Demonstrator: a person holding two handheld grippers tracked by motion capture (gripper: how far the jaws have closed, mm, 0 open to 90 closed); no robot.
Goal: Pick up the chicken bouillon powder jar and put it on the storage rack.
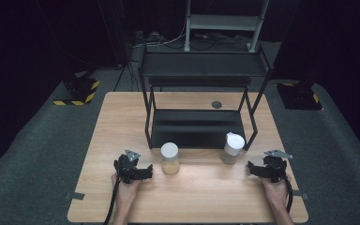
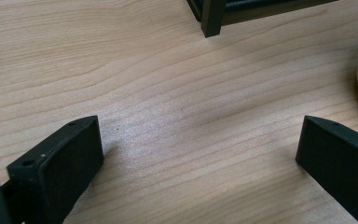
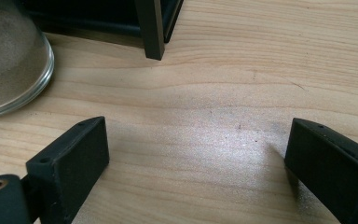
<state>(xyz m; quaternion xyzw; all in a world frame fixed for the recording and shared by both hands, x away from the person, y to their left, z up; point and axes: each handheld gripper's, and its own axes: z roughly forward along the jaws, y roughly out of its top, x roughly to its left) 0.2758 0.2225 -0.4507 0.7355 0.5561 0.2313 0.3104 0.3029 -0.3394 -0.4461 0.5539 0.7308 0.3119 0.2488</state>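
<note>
My left hand-held gripper (image 1: 146, 171) rests low over the surface (image 1: 201, 197) with its jaws spread wide and nothing between them; in the left gripper view I see bare wood grain between the two black pads, and the edge of a glass jar at the far right. My right hand-held gripper (image 1: 253, 168) mirrors it on the other side, jaws just as wide and empty, with the rounded base of the other jar at the upper left of the right gripper view. Just inward of my left hand-held gripper stands the left jar (image 1: 170, 158), white-lidded and holding something tan; near my right one stands the right jar (image 1: 232, 148), also white-lidded, its contents greyer. Both jars sit upright in front of the black two-tier shelf (image 1: 201, 70), close to its front legs. I judge this to be the start of the reach: neither jar is touched yet. The next move, as I read it, is to bring each hand-held gripper inward until a jar stands squarely between the pads, then close gently enough not to tip it.
</note>
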